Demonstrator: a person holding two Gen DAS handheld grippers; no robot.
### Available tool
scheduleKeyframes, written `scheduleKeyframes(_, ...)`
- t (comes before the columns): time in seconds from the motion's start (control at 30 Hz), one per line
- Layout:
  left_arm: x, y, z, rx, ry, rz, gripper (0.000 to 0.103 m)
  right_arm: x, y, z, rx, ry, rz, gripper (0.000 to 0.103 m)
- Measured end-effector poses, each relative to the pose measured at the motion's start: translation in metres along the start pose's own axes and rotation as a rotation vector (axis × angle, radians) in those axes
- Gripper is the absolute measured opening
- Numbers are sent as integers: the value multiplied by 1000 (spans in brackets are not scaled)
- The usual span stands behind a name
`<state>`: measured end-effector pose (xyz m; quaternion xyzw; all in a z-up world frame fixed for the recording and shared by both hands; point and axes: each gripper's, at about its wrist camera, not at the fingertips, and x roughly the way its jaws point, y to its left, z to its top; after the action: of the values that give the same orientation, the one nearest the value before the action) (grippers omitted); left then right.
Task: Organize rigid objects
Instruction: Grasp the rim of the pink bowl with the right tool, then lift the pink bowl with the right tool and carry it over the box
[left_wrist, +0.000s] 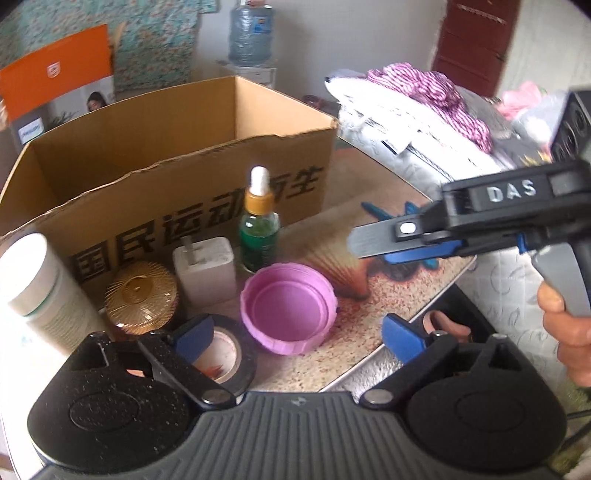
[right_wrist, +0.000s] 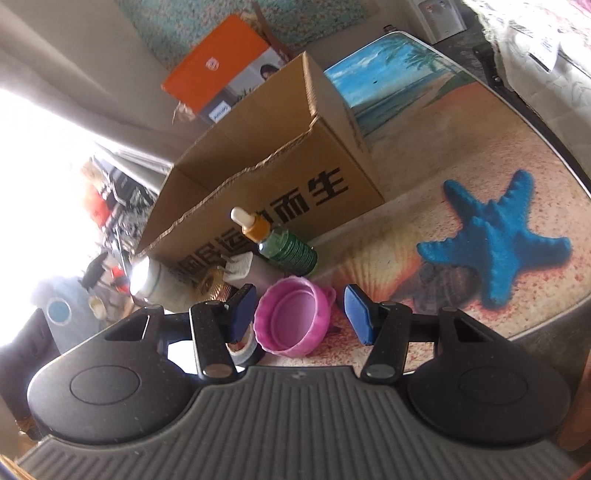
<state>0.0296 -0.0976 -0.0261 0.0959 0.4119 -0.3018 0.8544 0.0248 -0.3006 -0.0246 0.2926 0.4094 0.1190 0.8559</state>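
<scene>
1. The left gripper (left_wrist: 299, 334) hangs low over the near edge of the tabletop (left_wrist: 373, 317), its blue-padded fingers (left_wrist: 402, 338) spread wide and released, holding nothing.
2. Under its left finger lies a black tape roll (left_wrist: 236, 363), flat on the tabletop and partly hidden by the pad.
3. Between the fingers, slightly farther on, sits a pink lid (left_wrist: 288, 308), hollow side up, just beside the tape roll.
4. The right gripper (right_wrist: 301, 314) is also released, fingers (right_wrist: 358, 319) parted on either side of the pink lid (right_wrist: 293, 321) in its own view, without touching it as far as the view shows; the left wrist view shows this gripper from the side, above the tabletop to the right, a hand (left_wrist: 569, 332) on its handle.
5. Left of the lid stand a gold faceted jar (left_wrist: 140, 297) and a white plug adapter (left_wrist: 205, 269), prongs up, close together.
6. At the far left a white tube (left_wrist: 40, 291) leans or stands; the lower end is cut off.
7. Behind the lid a green dropper bottle (left_wrist: 260, 227) stands upright, with a gold collar and white bulb, just in front of the box.
8. An open cardboard box (left_wrist: 166, 155) with black printed characters stands behind all these things.
9. Beyond the box, an orange carton (left_wrist: 55, 81) and a water jug (left_wrist: 253, 31) stand by the wall, and striped cloth (left_wrist: 432, 96) lies heaped to the right.
</scene>
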Motion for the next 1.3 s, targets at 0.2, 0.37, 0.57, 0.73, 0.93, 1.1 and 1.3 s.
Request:
scheduleKeyframes(0.2, 18, -6, 3, 72, 29, 33, 88, 25, 11, 5, -90, 76, -40, 50)
scheduleKeyframes(0.37, 26, -8, 6, 99, 39, 49, 78, 48, 16, 5, -162, 145, -80, 27)
scheduleKeyframes(0.57, 31, -10, 8, 102, 55, 44, 76, 62, 16, 0, -228, 196, -107, 15)
scheduleKeyframes(0.73, 35, -14, 11, 119, 61, 27, 76, 59, 7, 1, -214, 195, -117, 13)
scheduleKeyframes(0.93, 47, -24, 14, 162, 90, 17, 77, 50, -6, 5, -177, 179, -122, 13)
scheduleKeyframes(1.1, 56, -31, 18, 182, 104, 17, 77, 44, -15, 7, -149, 172, -111, 14)
scheduleKeyframes(1.3, 63, -34, 18, 183, 116, 27, 74, 45, -15, 5, -155, 162, -100, 15)
